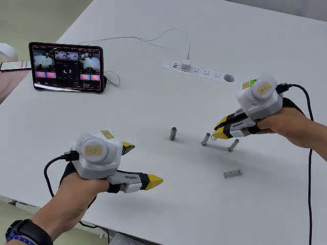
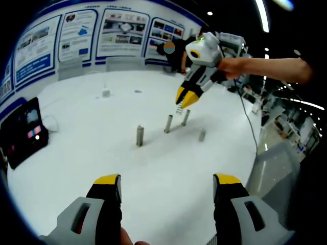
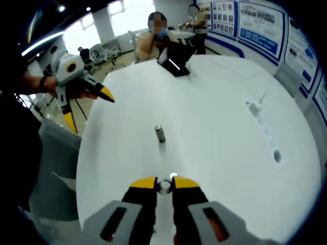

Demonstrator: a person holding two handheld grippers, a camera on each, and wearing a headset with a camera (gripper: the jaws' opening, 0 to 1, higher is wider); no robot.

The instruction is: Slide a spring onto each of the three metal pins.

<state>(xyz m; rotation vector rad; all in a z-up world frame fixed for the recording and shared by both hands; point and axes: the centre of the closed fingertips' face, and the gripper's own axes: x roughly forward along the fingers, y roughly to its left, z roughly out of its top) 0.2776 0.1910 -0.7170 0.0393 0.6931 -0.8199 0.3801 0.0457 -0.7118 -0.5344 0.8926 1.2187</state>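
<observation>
Nearest, by the near edge of the white tabletop [image 1: 153, 102], the grey left hand-held gripper [image 1: 141, 164] with yellow tips is held low, its jaws spread wide with nothing between them. Across from it, toward the right edge, the matching right hand-held gripper [image 1: 221, 129] is pinched onto a small coiled steel spring [image 2: 179, 108], which hangs from its tips. Just under those tips stand two bare metal pins [image 1: 205, 139], close together. A third pin [image 1: 173, 133], a little to their left near the middle of the tabletop, is sleeved in a spring. A loose spring [image 1: 233, 173] lies flat on the near side of the bare pins.

Toward the far left corner a black tablet [image 1: 66, 66] stands propped with its screen lit. A white power strip [image 1: 202, 71] with a white cable lies along the far edge. Round the room, blue-and-white posters [image 2: 122, 25] line the walls, and ceiling strip lights [image 2: 262, 15] glow overhead.
</observation>
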